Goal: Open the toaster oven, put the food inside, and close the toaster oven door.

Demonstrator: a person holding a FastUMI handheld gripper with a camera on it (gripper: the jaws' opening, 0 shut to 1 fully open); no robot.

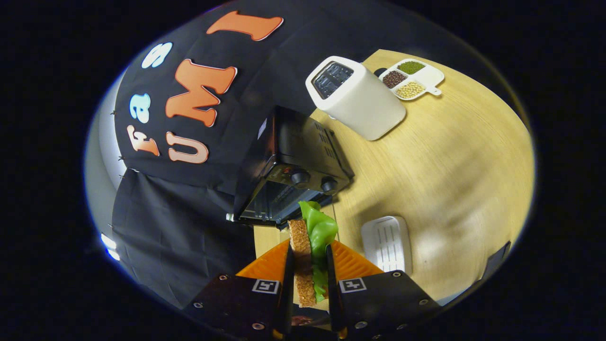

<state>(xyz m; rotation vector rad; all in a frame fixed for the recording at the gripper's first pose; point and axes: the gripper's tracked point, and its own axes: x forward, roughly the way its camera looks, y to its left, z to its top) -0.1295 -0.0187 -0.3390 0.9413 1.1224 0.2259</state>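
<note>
Sandwich sits pinched in my tongs; I should hold it level and aim squarely into the open oven.

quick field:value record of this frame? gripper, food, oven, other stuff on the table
gripper: shut on sandwich, held off the table
sandwich: bread with green lettuce, edge-on between the fingers
toaster oven: black, just beyond the sandwich, door open
toaster: white, beyond the oven
divided dish: white, beans in three of four compartments
white tray: beside the fingers
table: light wood
</note>
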